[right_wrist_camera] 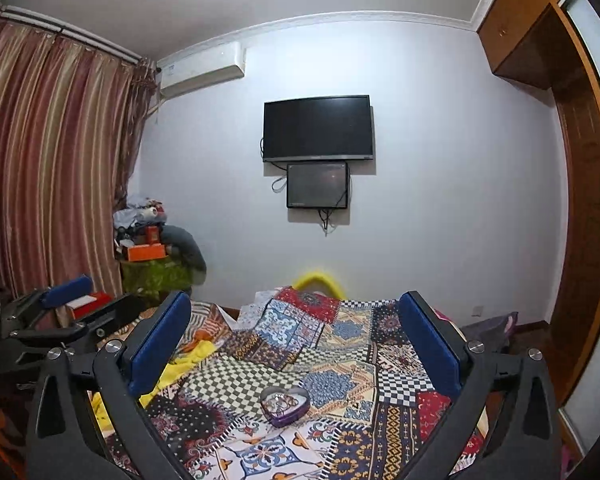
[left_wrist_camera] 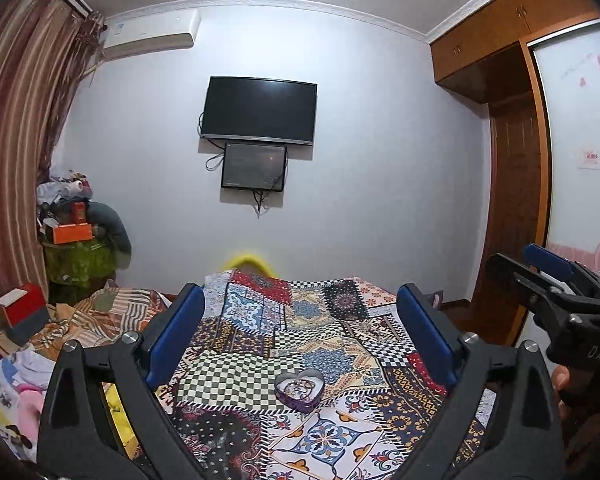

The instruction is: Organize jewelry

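Note:
A purple heart-shaped tin (left_wrist_camera: 299, 391) lies open on the patchwork bedspread (left_wrist_camera: 260, 344), with a tangle of jewelry inside. It also shows in the right wrist view (right_wrist_camera: 285, 405). My left gripper (left_wrist_camera: 300, 320) is open and empty, held above and short of the tin. My right gripper (right_wrist_camera: 296, 328) is open and empty, likewise above the bed before the tin. The right gripper shows at the right edge of the left wrist view (left_wrist_camera: 560, 292); the left gripper shows at the left of the right wrist view (right_wrist_camera: 60, 320).
The bed's far edge meets a yellow object (left_wrist_camera: 249, 261) by the wall. A TV (left_wrist_camera: 259, 110) hangs on the wall. A cluttered stand with an orange box (left_wrist_camera: 72, 233) stands at left by curtains. A wardrobe (left_wrist_camera: 512, 200) stands at right. Clothes and boxes lie left of the bed.

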